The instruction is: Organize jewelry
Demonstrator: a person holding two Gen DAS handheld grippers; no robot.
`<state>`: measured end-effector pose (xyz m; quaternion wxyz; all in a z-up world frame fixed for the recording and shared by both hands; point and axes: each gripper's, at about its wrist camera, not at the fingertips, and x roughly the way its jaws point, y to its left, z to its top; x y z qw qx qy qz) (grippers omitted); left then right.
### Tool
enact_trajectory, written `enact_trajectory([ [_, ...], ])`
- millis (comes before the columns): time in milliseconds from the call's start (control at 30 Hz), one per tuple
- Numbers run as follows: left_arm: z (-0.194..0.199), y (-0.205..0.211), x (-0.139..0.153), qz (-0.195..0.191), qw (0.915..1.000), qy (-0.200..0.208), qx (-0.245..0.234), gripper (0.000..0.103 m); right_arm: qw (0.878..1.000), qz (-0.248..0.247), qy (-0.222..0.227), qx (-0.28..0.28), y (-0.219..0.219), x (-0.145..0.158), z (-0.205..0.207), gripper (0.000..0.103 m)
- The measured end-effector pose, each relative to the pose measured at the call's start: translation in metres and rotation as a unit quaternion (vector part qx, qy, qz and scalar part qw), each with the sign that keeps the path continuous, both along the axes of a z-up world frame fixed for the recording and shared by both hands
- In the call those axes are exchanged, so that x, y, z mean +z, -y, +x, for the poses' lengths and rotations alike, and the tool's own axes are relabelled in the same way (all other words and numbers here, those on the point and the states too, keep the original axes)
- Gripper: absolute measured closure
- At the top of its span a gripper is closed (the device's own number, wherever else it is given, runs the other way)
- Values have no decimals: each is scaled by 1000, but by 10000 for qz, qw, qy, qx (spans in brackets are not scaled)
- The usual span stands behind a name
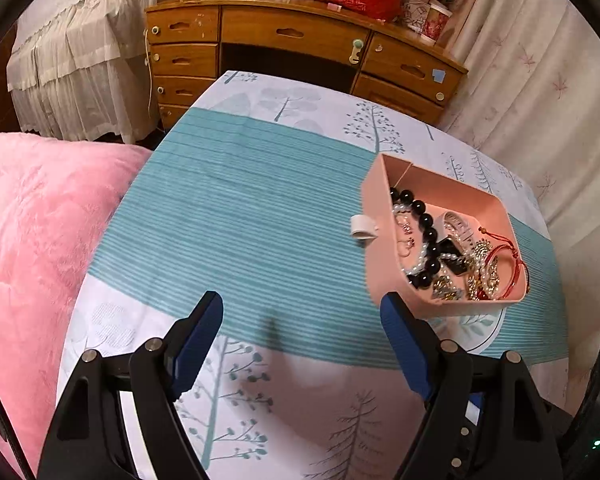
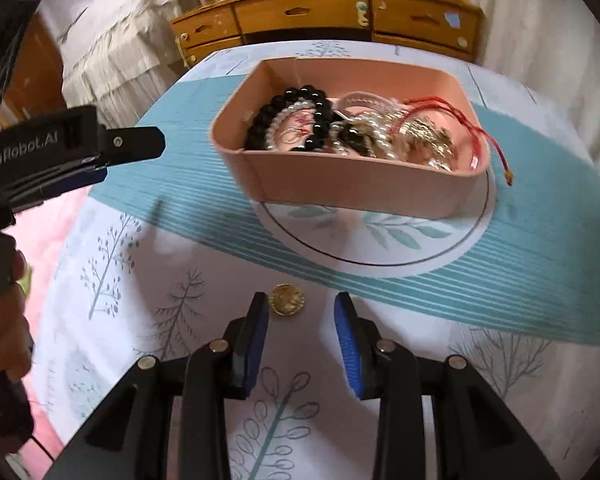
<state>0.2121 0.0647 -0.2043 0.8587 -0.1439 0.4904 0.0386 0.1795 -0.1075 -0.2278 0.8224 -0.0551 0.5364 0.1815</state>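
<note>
Pink tray (image 2: pixel 352 188) jewelry tangled, gold piece (image 2: pixel 287 299) blurred, left gripper (image 1: pixel 302 320) fingers wide, right gripper (image 2: pixel 302 312) fingers narrower, empty.

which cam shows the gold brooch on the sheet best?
Right wrist: the gold brooch lies unobstructed on the sheet, just beyond the right gripper fingertips. The left wrist view doesn't show it at all.

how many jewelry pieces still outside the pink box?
1 clear piece: a gold round piece on the bedspread, just ahead of the right gripper, nearer than the pink box. A small white item beside the box is unidentifiable. Others may be hidden.
</note>
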Motion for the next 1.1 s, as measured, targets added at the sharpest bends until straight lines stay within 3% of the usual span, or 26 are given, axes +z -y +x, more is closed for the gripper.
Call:
enact_trajectory([
  [100,-5,-9,0,-72,10000,6,-5,24,9996,-231,138,-46,-10,-1,-3,69],
  [233,-10,-22,0,-33,10000,32,-64,24,9984,-462,274,-190,-15,0,-6,84],
  [400,-15,-44,3,-37,9999,71,-116,24,9973,-545,215,-454,-25,0,-2,84],
  [500,-17,-58,3,-39,9998,23,-193,23,9973,-372,36,-635,-31,2,4,84],
  [667,-25,-85,1,40,9994,-157,-315,23,9845,461,-154,-1683,-34,26,22,84],
  [800,-34,-104,6,-66,9989,-276,-376,23,9712,1012,442,-2113,-41,63,36,84],
  [867,-39,-111,12,-45,9984,-336,-447,23,9655,1041,825,-2242,-43,78,43,83],
  [967,-49,-113,25,127,9975,-318,-611,23,9618,881,700,-2495,-39,85,59,73],
  [1100,-64,-108,47,257,9966,-178,-766,23,9510,1062,407,-2876,-22,91,53,49],
])
